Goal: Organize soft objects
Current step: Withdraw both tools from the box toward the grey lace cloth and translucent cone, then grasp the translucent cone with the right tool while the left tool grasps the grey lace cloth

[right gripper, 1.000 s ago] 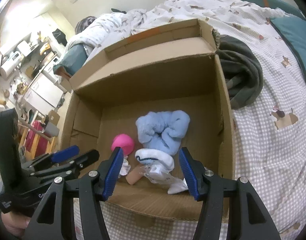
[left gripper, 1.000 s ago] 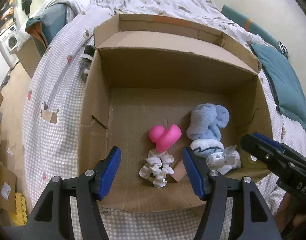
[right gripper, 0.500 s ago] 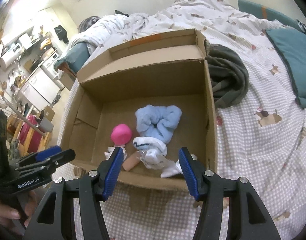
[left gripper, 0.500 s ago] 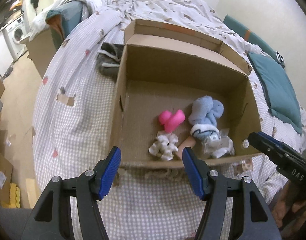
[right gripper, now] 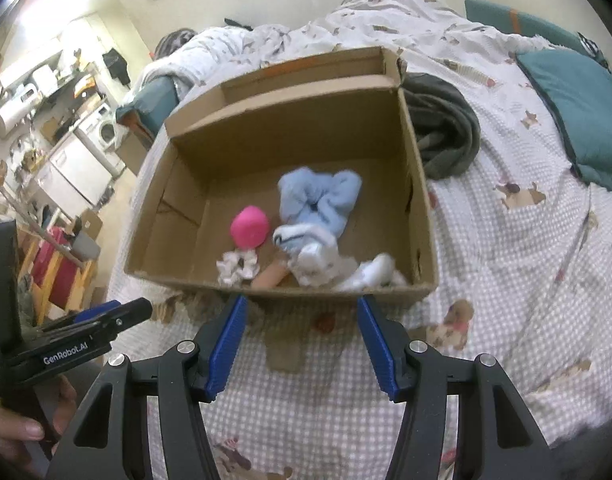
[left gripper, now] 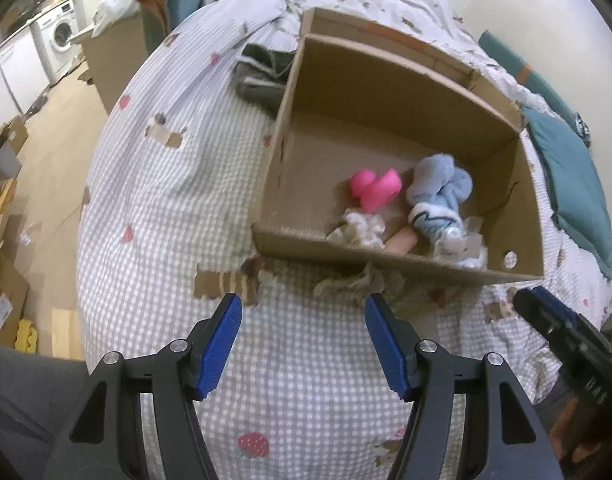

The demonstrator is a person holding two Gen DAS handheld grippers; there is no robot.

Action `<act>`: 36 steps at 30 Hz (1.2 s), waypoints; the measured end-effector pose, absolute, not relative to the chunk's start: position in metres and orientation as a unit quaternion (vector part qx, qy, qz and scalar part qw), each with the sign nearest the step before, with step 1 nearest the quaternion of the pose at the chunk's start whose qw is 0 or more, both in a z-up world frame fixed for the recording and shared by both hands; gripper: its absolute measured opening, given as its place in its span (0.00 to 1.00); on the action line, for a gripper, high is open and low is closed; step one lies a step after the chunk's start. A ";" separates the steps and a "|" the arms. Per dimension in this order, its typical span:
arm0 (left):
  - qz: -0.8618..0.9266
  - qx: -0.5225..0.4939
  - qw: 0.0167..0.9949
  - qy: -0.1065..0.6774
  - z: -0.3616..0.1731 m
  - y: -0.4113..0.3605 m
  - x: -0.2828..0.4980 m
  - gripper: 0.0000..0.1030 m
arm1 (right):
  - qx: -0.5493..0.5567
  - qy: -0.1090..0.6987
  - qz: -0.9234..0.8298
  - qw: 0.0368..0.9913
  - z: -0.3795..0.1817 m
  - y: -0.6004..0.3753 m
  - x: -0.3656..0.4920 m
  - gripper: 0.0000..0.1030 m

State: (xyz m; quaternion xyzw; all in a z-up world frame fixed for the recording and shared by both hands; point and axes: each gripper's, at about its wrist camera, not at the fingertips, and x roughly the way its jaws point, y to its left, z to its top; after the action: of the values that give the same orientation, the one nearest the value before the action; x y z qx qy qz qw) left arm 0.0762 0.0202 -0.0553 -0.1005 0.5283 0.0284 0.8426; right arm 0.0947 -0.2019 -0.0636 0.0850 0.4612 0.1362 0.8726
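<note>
Soft items lie grouped in the box (right gripper: 421,216), which sits open-topped on the bed (right gripper: 505,248). You hold both claws over the checked bedspread, short of the box's near wall. Your left claw (left gripper: 299,346) has its blue pads apart with nothing between them. Your right claw (right gripper: 302,346) is likewise spread and empty.

Contents, as seen from the right wrist view:
- Blue cloth (right gripper: 319,196): bunched, toward the middle of the box floor.
- Pink toy (right gripper: 250,227): left of the blue cloth, close beside it.
- White scrunchie (right gripper: 238,267): just in front of the pink toy, near the front wall.
- Tan piece (right gripper: 270,276): right of the scrunchie; the view is blurred here, so what it is cannot be told.
- Socks (right gripper: 306,248): white with dark trim, lying against the near edge of the blue cloth, with more white fabric trailing right along the front wall.

All of these occupy the near half of the box; the far half of the floor shows bare cardboard. The far flap stands folded behind the rear wall.

Outside the box:
- Grey garment (right gripper: 445,132): crumpled on the bed, touching the far right corner of the box.
- Teal pillow (right gripper: 581,112): further right, well apart from the box.

In the left wrist view, a second dark garment (left gripper: 262,76) lies against the box's far left corner.
</note>
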 end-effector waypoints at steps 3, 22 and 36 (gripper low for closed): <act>0.036 -0.104 0.840 0.531 -0.058 0.022 0.075 0.59 | 0.054 0.485 0.142 0.861 -0.077 -0.187 0.094 0.59; 0.049 -0.106 0.829 0.547 -0.068 0.019 0.085 0.59 | -0.008 0.590 0.165 0.790 -0.154 -0.135 0.117 0.34; 0.030 -0.075 0.813 0.577 -0.090 0.000 0.089 0.59 | -0.004 0.567 0.189 0.802 -0.128 -0.139 0.101 0.14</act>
State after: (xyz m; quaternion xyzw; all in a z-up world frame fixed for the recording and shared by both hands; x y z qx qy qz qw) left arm 0.0886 0.0001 -0.0905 -0.0752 0.5765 0.0304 0.8131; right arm 0.1013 -0.1392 -0.1283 -0.0038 0.5673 0.1885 0.8016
